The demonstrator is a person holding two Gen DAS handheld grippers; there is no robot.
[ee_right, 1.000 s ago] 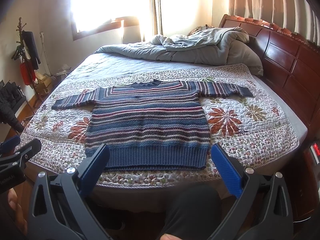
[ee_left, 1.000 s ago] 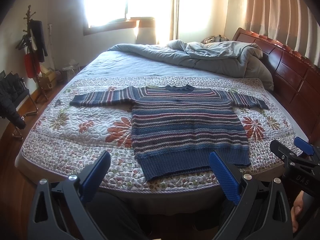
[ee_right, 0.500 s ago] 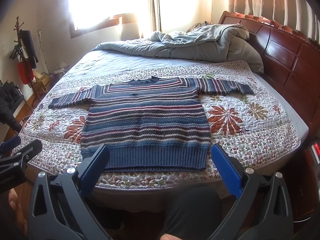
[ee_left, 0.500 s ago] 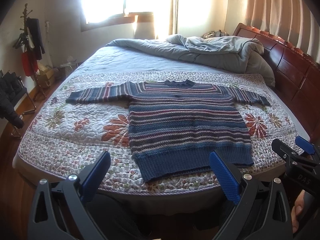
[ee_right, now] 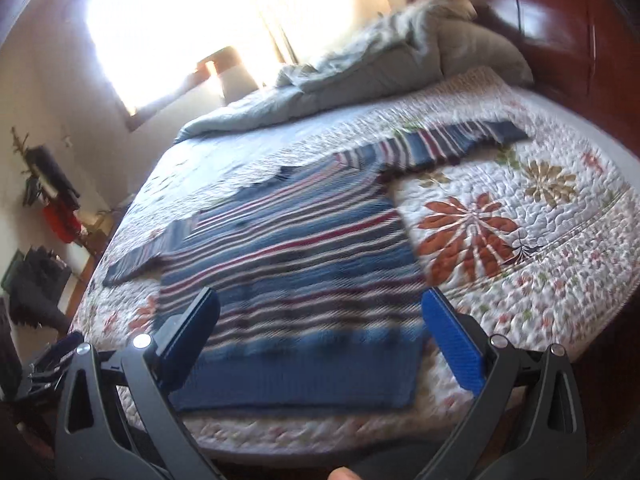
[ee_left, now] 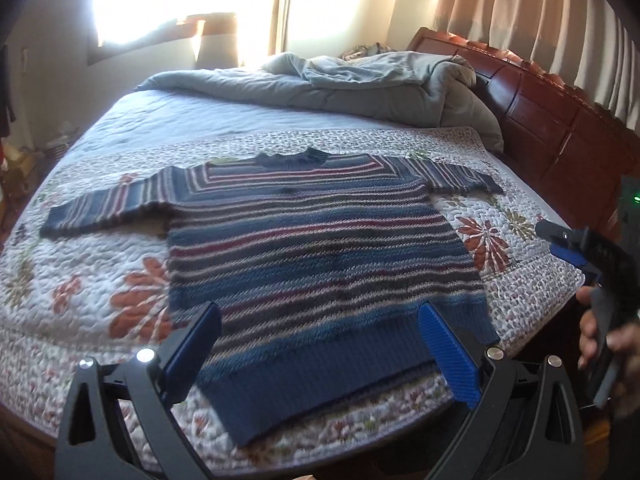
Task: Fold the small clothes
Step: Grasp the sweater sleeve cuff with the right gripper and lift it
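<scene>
The striped sweater [ee_left: 320, 264] lies flat, front up, on the floral quilt [ee_left: 92, 280] near the foot edge of the bed, both sleeves spread sideways. My left gripper [ee_left: 320, 356] hangs above the hem, jaws spread wide, holding nothing. My right gripper [ee_right: 320, 344] is tilted above the hem, jaws likewise spread and empty. A grey duvet [ee_left: 360, 84] is bunched by the headboard [ee_left: 560, 120].
</scene>
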